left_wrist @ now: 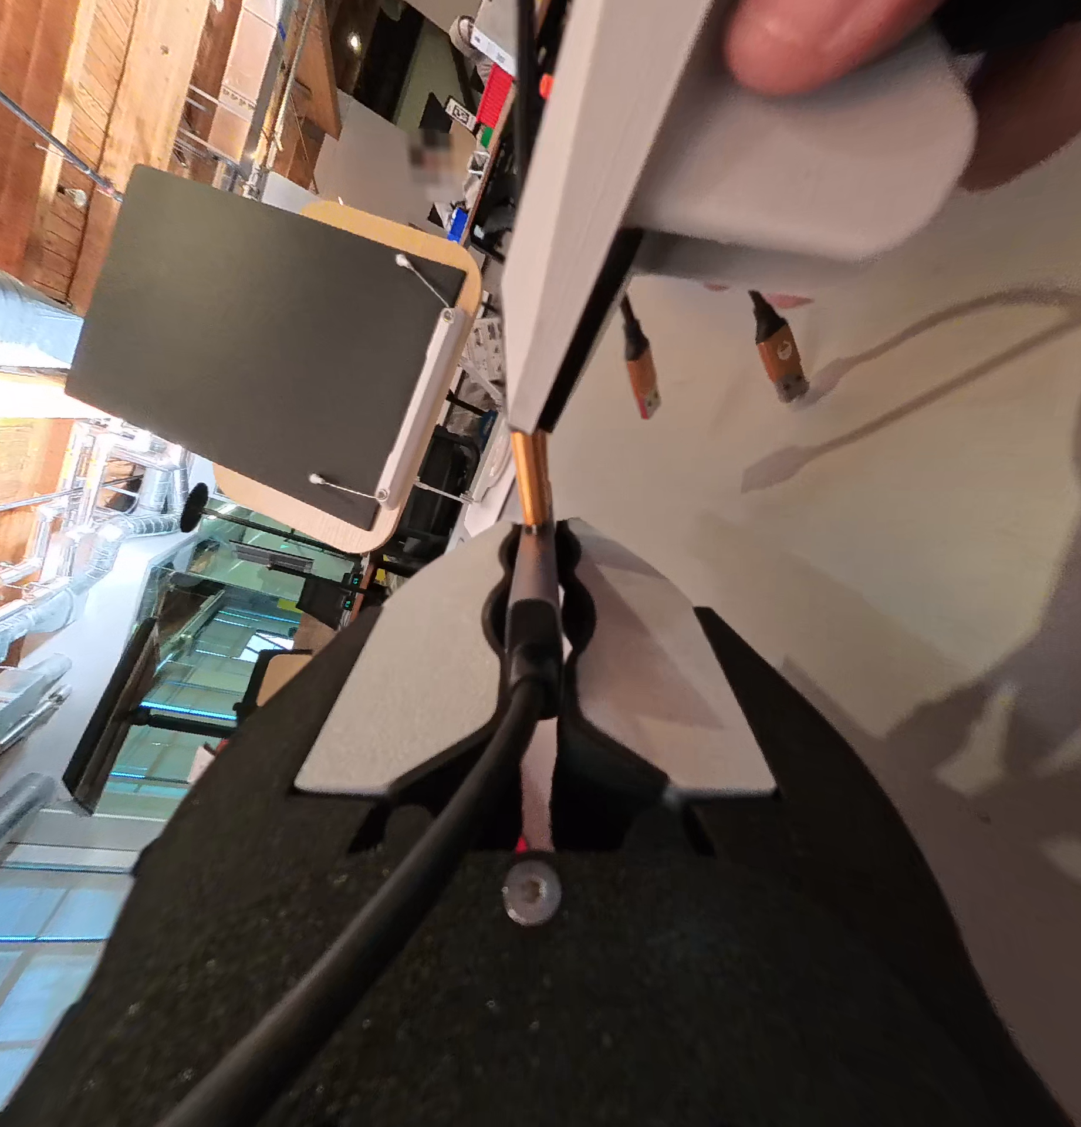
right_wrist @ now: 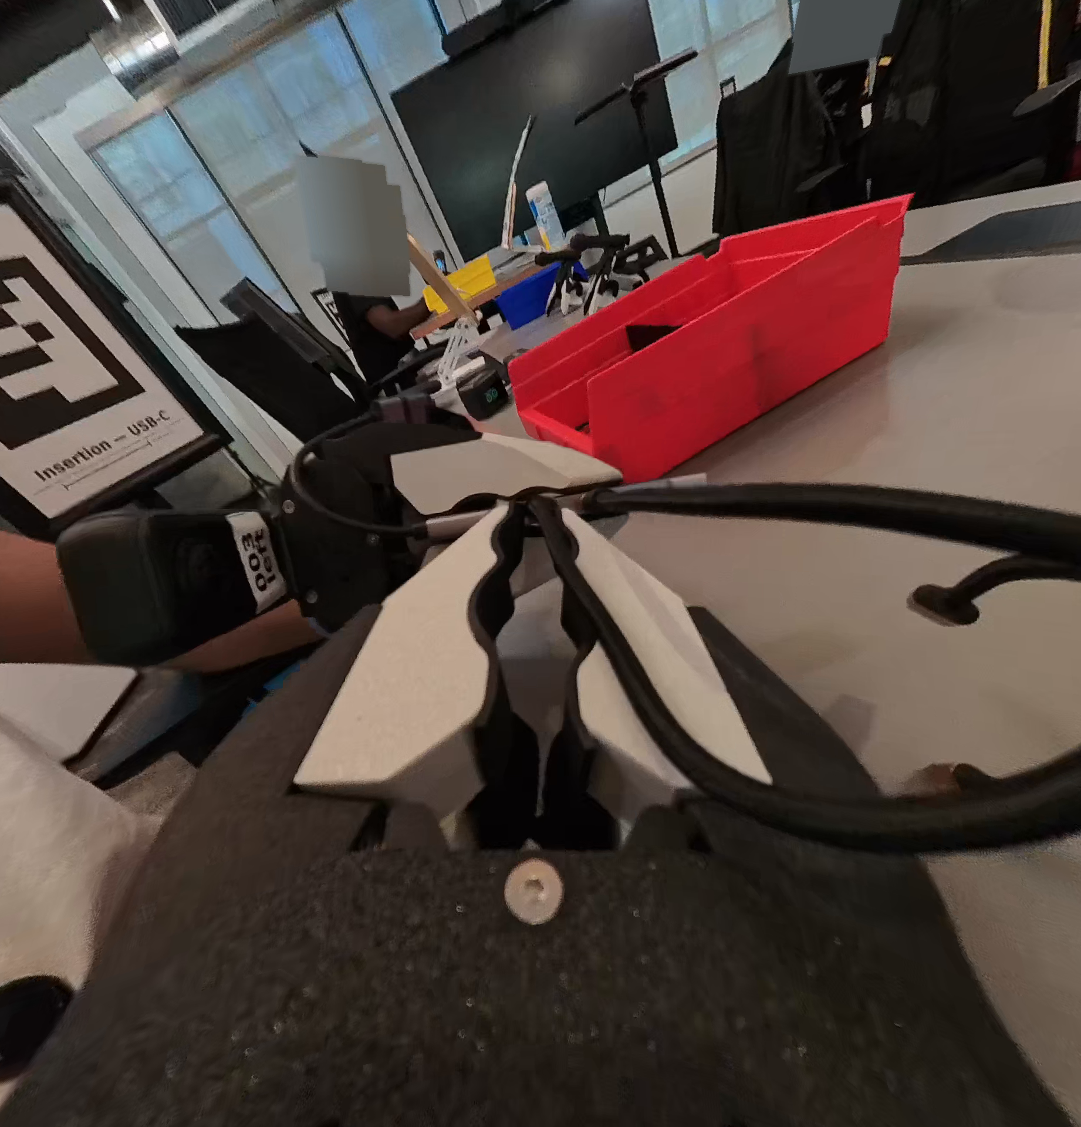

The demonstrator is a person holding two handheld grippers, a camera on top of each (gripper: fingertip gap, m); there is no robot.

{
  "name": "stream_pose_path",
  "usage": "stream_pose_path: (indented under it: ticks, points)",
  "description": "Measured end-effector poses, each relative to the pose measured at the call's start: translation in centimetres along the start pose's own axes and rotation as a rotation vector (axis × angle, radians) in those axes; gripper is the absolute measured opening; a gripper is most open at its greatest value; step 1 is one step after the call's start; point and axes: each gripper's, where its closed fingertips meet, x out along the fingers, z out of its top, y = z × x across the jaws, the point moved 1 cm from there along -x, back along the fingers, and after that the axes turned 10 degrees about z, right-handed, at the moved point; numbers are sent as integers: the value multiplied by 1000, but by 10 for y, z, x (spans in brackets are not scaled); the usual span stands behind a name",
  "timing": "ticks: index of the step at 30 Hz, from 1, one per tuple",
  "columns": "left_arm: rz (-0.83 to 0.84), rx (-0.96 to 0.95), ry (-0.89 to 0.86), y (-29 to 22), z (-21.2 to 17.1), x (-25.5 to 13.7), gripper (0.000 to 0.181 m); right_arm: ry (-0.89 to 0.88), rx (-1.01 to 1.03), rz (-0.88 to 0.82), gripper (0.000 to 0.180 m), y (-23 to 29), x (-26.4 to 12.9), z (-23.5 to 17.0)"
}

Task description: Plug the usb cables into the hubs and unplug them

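The left gripper [left_wrist: 535, 536] is clamped on the grey body of a USB plug [left_wrist: 529, 482]. The plug's orange metal end points at the narrow end of a white hub [left_wrist: 562, 244] and touches it or sits partly inside; which one cannot be told. Its black cable [left_wrist: 404, 884] trails back over the gripper body. The hub is lifted off the table [left_wrist: 892, 549], and a fingertip [left_wrist: 788, 42] presses on its far part. 2 more orange plugs [left_wrist: 782, 354] hang loose below the hub, above the pale tabletop.

In the right wrist view, the right gripper [right_wrist: 529, 509] has its fingertips pinched around a thin black cable [right_wrist: 581, 585] that runs along the right finger; farther back the fingers stand apart. The left gripper [right_wrist: 507, 482] meets it tip to tip. A thicker black cable [right_wrist: 831, 506] loops away toward the table's right edge. A red bin [right_wrist: 739, 366] stands on the table beyond both grippers, and a framed black-and-white sign [right_wrist: 68, 378] stands off the left edge.
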Motion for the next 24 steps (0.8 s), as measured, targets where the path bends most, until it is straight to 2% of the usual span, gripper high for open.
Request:
stream_pose_path:
  ticks: [6, 14, 19, 24]
  points:
    - [-6, -13, -13, 0, 3, 2, 11, -61, -46, -19, 11, 0, -2, 4]
    - [-11, 16, -3, -2, 1, -2, 11, -17, -127, -61, 10, -1, 2, 1]
    - [-42, 5, 26, -6, -2, -4, 10, 66, -103, -70, 10, -3, 3, -6]
    - [-38, 14, 43, -8, -2, -3, 10, 60, -69, -65, 10, -5, 2, -10]
